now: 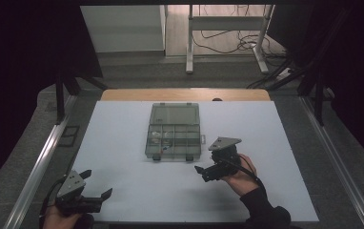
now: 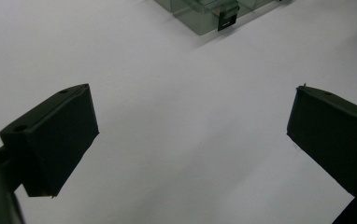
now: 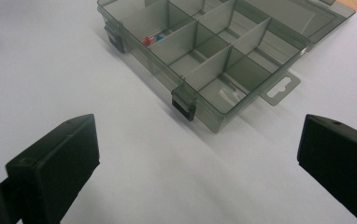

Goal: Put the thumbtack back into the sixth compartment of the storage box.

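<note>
A smoky clear compartment box (image 1: 189,141) lies open at the middle of the white board (image 1: 123,143), its lid (image 1: 175,113) folded back flat. Small red and blue pieces (image 3: 151,39) sit in a front compartment, and pale bits (image 1: 157,136) in the cells behind it. My right gripper (image 1: 207,164) hovers just right of the box's front corner, jaws open and empty; the box (image 3: 223,93) lies ahead of it. My left gripper (image 1: 96,183) is at the board's near left corner, open wide over bare white surface (image 2: 190,126), with the box corner (image 2: 200,16) far ahead.
Black latches (image 3: 184,106) stick out of the box's front wall, and a clear hang tab (image 3: 279,88) lies on its right side. Metal rails (image 1: 42,162) run along both sides of the table. A white frame's legs and cables (image 1: 237,45) stand on the floor beyond.
</note>
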Available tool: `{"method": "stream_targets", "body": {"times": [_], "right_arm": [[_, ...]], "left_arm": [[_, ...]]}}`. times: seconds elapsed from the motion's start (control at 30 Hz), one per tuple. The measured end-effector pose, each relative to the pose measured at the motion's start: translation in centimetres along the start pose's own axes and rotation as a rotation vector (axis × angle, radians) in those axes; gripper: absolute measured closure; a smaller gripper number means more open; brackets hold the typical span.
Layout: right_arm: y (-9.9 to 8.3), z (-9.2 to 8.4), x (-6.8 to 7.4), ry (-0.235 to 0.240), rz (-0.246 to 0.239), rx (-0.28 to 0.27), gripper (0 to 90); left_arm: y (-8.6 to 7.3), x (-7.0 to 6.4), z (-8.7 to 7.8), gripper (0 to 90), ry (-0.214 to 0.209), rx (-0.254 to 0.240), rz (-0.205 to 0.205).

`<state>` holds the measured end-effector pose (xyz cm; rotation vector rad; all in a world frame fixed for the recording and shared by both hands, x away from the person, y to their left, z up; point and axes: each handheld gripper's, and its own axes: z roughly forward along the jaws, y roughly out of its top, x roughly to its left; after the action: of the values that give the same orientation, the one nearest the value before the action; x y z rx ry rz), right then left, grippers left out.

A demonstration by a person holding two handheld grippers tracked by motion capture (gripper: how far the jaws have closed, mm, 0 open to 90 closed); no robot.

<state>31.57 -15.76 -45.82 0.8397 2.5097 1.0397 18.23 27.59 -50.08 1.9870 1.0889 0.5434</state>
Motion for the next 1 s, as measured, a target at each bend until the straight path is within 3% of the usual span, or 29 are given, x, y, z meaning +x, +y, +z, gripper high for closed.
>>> {"method": "stream_targets", "body": {"times": [1.0], "right_arm": [[-4.5,-4.6,-1.0,-0.048,0.052,-0.044,0.0]], "left_arm": [[0.0,0.0,0.1,2.4,0.004,0.007,0.003]]}}
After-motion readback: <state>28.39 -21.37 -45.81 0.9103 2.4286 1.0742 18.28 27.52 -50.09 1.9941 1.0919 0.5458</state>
